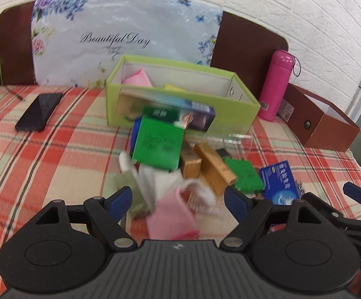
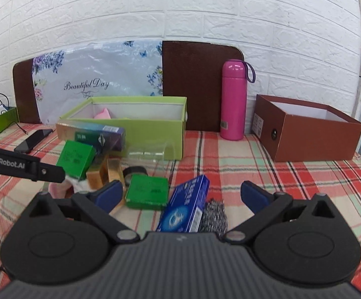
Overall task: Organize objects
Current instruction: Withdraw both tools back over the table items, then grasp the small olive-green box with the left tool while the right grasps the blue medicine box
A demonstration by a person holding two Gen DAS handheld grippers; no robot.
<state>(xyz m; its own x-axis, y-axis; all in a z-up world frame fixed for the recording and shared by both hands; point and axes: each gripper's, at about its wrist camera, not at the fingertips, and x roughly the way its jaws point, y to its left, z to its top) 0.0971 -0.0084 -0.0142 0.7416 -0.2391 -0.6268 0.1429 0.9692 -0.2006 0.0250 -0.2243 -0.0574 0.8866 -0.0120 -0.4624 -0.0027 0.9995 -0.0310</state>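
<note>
A pile of small items lies on the plaid cloth in front of a light green box (image 1: 240, 114) (image 2: 145, 130). The pile holds green cartons (image 1: 159, 145) (image 2: 147, 191), gold boxes (image 1: 216, 169) (image 2: 114, 172), a long toothpaste box (image 2: 93, 135), a blue box (image 2: 185, 205) (image 1: 279, 183), a steel scourer (image 2: 214, 215) and pink and white cloths (image 1: 173, 214). My left gripper (image 1: 179, 200) is open, its fingers either side of the pink cloth. My right gripper (image 2: 180, 195) is open over the blue box.
A brown box (image 2: 312, 137) (image 1: 322, 124) stands open at the right. A pink bottle (image 2: 232, 99) (image 1: 275, 87) stands between the boxes. A black phone (image 1: 38, 112) (image 2: 33, 140) lies at left. A floral bag (image 1: 123, 37) leans on a brown board.
</note>
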